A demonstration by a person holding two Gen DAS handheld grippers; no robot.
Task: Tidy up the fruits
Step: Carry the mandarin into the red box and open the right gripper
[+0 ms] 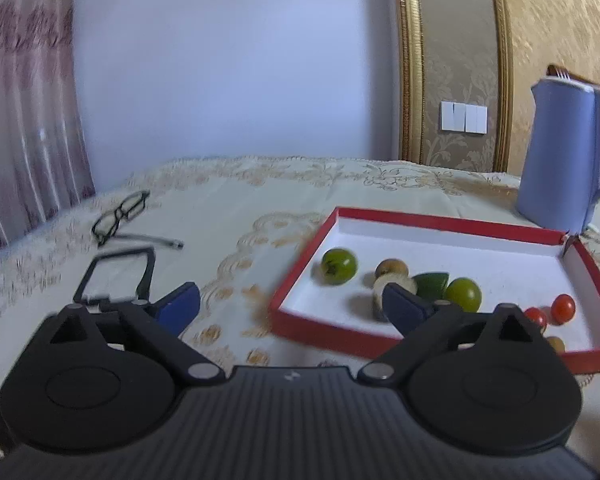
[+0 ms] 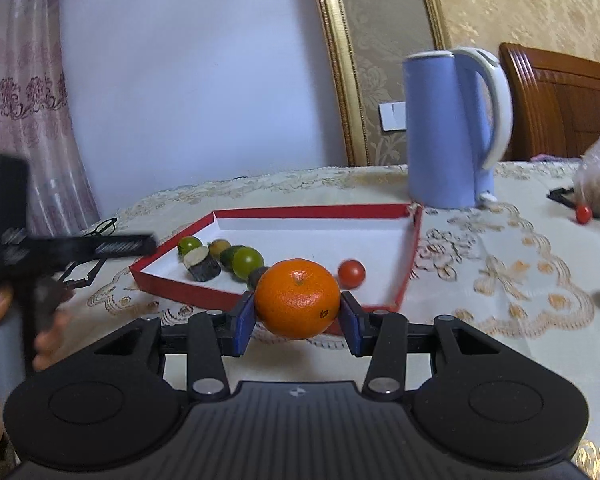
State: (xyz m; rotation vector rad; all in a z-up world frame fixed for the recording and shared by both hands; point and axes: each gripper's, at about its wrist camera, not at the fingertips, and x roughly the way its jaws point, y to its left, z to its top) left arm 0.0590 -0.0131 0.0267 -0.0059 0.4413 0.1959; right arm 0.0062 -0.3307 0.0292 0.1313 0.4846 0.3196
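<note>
Blue kettle (image 2: 448,132) stands just behind red tray's (image 2: 410,264) far right corner; glasses (image 1: 120,216) near tablecloth's (image 1: 228,216) left edge. Tray holds green fruits (image 1: 339,266), cut pieces, cherry tomatoes (image 1: 562,309). R gripper (image 2: 298,320) clamps orange (image 2: 298,304) w/ stem up, over tray's near edge. L gripper (image 1: 292,306) wide open, empty, by tray's left edge.

Glossy orange (image 2: 297,304); embroidered cloth tablecloth (image 2: 500,280); cardboard tray (image 2: 320,212).
</note>
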